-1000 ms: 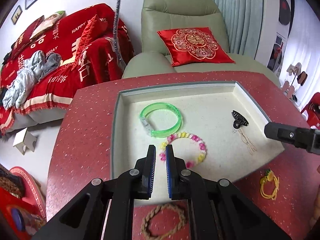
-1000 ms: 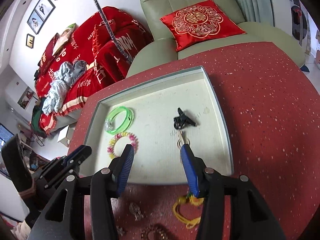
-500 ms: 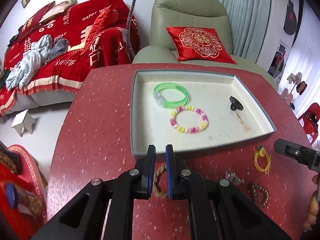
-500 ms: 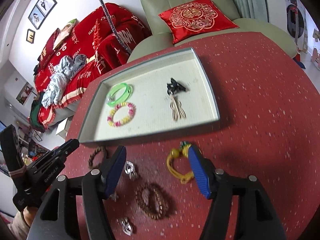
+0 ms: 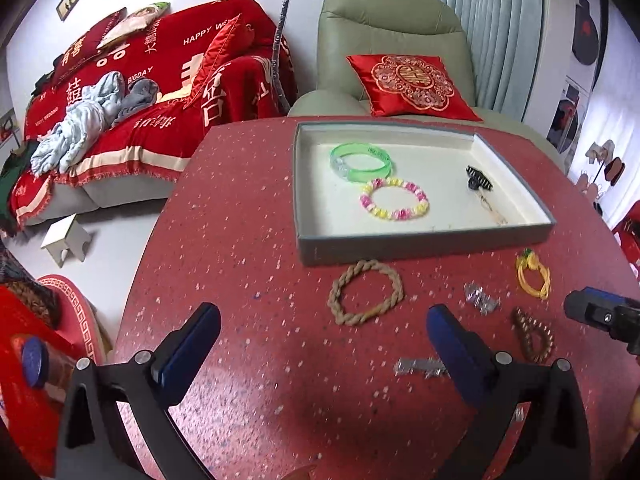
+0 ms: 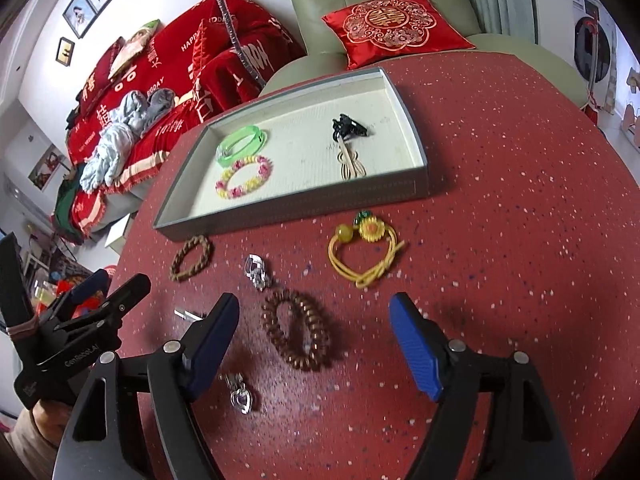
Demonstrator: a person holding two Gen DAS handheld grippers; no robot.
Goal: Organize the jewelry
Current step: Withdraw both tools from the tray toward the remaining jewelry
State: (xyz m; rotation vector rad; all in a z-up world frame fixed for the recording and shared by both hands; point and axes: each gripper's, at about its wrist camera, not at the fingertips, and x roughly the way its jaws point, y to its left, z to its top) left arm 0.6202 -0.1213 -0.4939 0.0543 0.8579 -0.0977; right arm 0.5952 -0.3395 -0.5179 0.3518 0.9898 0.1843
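Now left hand-held gripper (image 5: 322, 328) opened wide, empty | right hand-held gripper (image 6: 314, 320) opened further, empty

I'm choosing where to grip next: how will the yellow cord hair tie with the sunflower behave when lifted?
The yellow hair tie lies in loose thin loops, so it probably flops and dangles. Its sunflower and bead sit at one end, so that end likely hangs lowest. It looks light and unlikely to roll.

Each camera is sitting behind its own claw, looking steeply down and forward across the red counter (image 5: 240, 240) from close above. Both are taking in the grey tray (image 5: 420, 242) ahead and the loose bracelets before it.
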